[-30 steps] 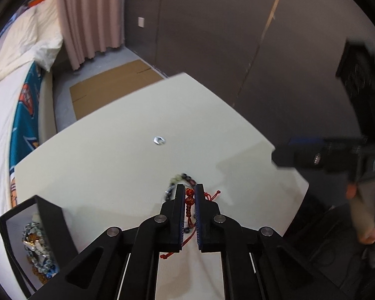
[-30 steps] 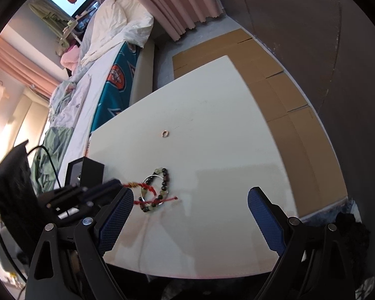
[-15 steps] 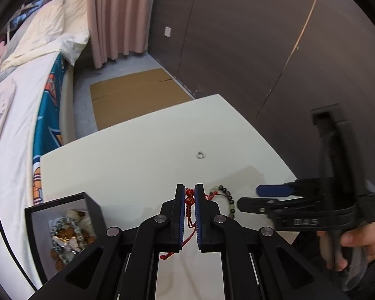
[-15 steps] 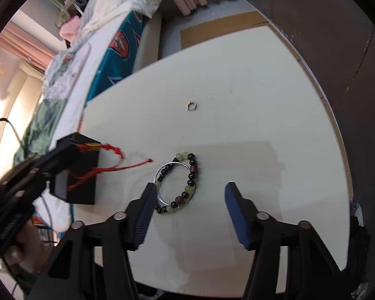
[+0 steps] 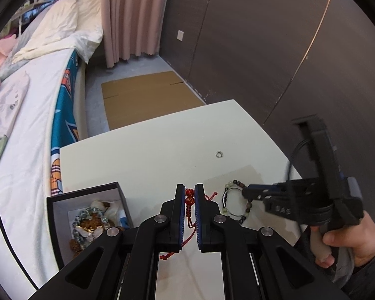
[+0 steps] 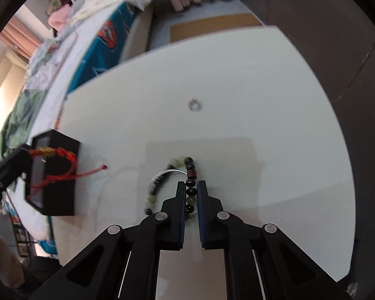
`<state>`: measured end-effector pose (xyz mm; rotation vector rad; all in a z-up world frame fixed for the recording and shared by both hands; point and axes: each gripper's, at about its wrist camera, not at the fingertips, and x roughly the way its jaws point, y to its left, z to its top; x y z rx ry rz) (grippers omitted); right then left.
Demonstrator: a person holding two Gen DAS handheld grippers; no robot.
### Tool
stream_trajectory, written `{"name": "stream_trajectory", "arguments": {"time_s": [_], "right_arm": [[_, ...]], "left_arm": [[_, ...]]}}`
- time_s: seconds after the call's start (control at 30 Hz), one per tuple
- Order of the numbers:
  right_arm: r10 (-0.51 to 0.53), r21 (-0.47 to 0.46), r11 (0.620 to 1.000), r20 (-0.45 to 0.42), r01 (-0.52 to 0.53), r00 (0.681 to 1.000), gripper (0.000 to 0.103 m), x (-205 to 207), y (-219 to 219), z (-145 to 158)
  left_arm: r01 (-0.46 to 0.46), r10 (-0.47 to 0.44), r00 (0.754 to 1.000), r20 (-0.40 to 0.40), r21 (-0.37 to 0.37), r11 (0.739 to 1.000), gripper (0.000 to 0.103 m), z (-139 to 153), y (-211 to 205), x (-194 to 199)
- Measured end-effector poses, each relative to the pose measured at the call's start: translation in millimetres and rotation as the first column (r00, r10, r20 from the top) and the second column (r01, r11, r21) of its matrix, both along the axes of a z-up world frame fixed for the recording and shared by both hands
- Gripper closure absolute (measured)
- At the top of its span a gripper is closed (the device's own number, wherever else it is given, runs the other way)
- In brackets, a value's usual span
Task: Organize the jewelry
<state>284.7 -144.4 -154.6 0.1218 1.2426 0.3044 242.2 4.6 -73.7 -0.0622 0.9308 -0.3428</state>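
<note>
My left gripper [image 5: 189,195] pinches the red cord bracelet [image 5: 189,198], the black box [image 5: 53,215] just to its left. My right gripper [image 6: 189,195] clamps the beaded bracelet [image 6: 190,172] on the table [image 6: 275,130]; the small ring [image 6: 194,104] lies well ahead.

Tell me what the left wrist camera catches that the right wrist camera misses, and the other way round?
Only the left wrist view looks into the open black box, where jewelry already lies, and shows the hand holding the right gripper. Only the right wrist view shows the right gripper shut on the beaded bracelet up close, and the red cord bracelet dangling beside the box. Both show the white table, the small silver ring, the beaded bracelet and the box.
</note>
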Motion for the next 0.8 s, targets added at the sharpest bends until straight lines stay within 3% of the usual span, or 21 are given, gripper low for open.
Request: {"name": "stream_trajectory", "arguments": {"time_s": [0.43,0.6,0.8], "right_arm": [[0.038,0.134,0.989,0.180,-0.063,0.983,0.093,-31,7,65],[0.039,0.171,0.982,0.220,-0.078,0.975,0.093,-37,20,77],[0.061,0.191,0.976,0.241,-0.109,0.969,0.093,-36,37,81]], "left_arm": [[-0.054,0.056,0.997,0.062,-0.039,0.998,0.096,25,37,-19],[-0.103,0.107,0.991,0.083,-0.056,0.993,0.096,32,57,-23],[-0.193,0.197,0.979,0.042,-0.091,0.977,0.096,26,83,-19]]}}
